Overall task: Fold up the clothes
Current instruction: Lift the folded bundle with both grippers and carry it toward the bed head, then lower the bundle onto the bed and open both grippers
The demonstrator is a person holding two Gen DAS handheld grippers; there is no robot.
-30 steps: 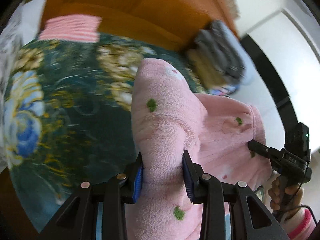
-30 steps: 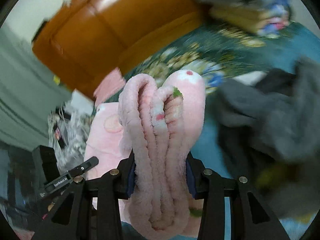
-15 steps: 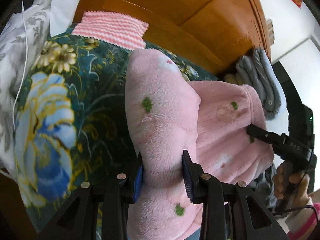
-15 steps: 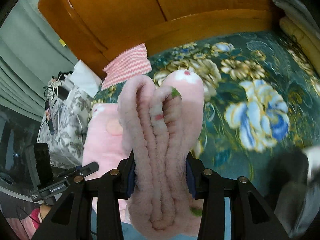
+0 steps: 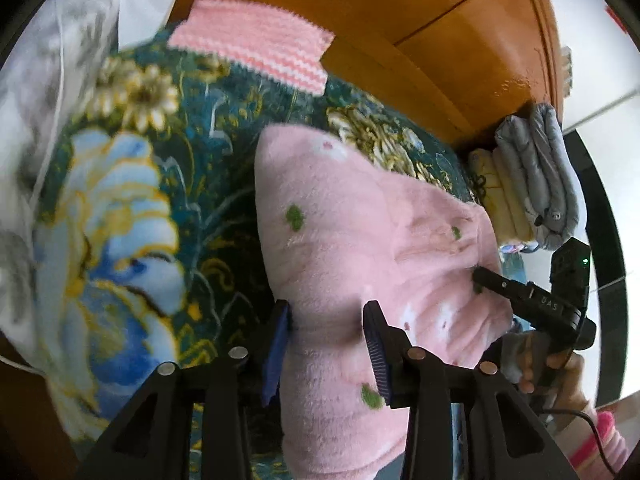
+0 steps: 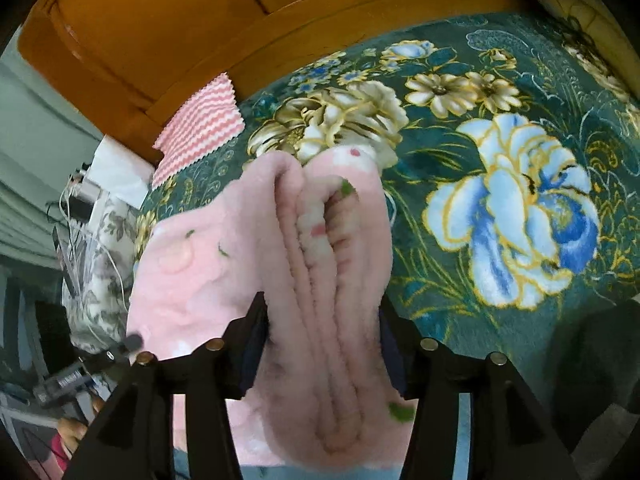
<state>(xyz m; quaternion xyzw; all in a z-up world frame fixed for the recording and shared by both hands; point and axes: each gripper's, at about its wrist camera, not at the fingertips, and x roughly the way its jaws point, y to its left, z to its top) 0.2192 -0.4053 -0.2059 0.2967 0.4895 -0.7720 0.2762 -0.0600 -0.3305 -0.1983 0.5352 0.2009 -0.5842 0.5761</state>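
A teal floral blanket point(image 6: 500, 208) covered the bed below an orange wooden headboard point(image 5: 460, 52); a pink zigzag-striped cloth point(image 5: 256, 50) lay against it.

**Open bedspread flanked by headboard and stacked laundry**

The dark green floral bedspread point(image 6: 460, 240) is left bare on both sides of the folded pink fleece garment point(image 5: 340, 240). Beyond the garment, passage is closed off by the orange wooden headboard point(image 6: 168, 28). A pink-and-white zigzag cloth point(image 5: 256, 48) lies against the headboard's base. A stack of folded grey and yellow clothes point(image 5: 536, 184) is seen at the headboard's far end.
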